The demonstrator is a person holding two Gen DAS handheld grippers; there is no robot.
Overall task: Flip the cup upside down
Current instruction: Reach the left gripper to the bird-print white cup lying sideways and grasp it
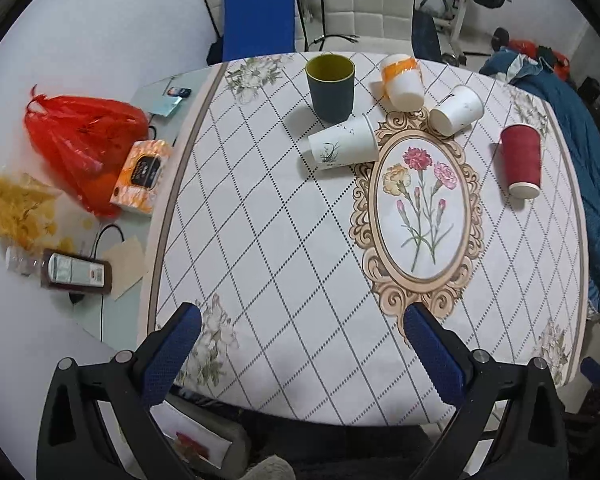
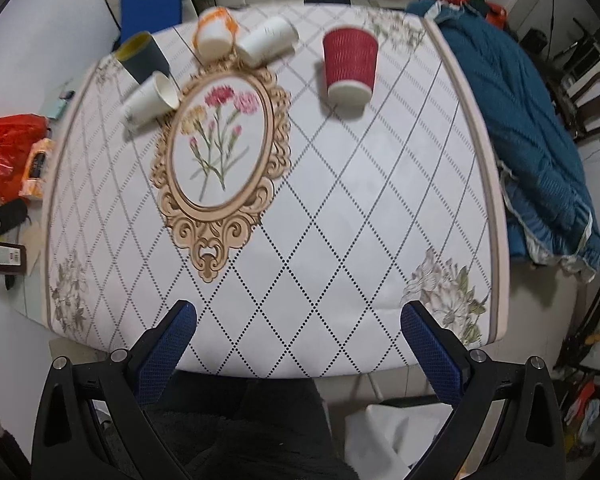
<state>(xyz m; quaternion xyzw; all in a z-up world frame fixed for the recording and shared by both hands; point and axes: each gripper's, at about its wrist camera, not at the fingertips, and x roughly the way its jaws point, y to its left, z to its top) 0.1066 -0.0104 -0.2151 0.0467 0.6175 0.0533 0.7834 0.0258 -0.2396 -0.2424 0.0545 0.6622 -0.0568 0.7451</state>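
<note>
Five cups on the tablecloth [image 1: 300, 240], all toward its far end. Red cup [image 2: 350, 65] upside down, rim on the cloth, standing alone to the right, well apart from the others. Green cup [image 1: 331, 82] upright at the far edge, mouth up, yellow inside. Just in front of it, bird cup [image 1: 343, 143] on its side, mouth toward the flower medallion [image 1: 420, 208]. Orange cup [image 1: 402, 79] and plain cup [image 1: 456, 110] tipped over too, close together beyond the medallion.

Left gripper [image 1: 302, 326] spread wide, nothing between its blue pads [image 1: 172, 354], held over the near edge of the cloth. Right gripper [image 2: 298, 322] likewise wide open and empty, also at the near edge. Bare cloth between both grippers and the cups.

Off to the left on the white table: red bag [image 1: 80, 140], tissue box [image 1: 142, 176], bottle [image 1: 76, 272] lying flat. Blue blanket [image 2: 520, 128] heaped along the right side. White chairs [image 1: 364, 0] behind the far edge.
</note>
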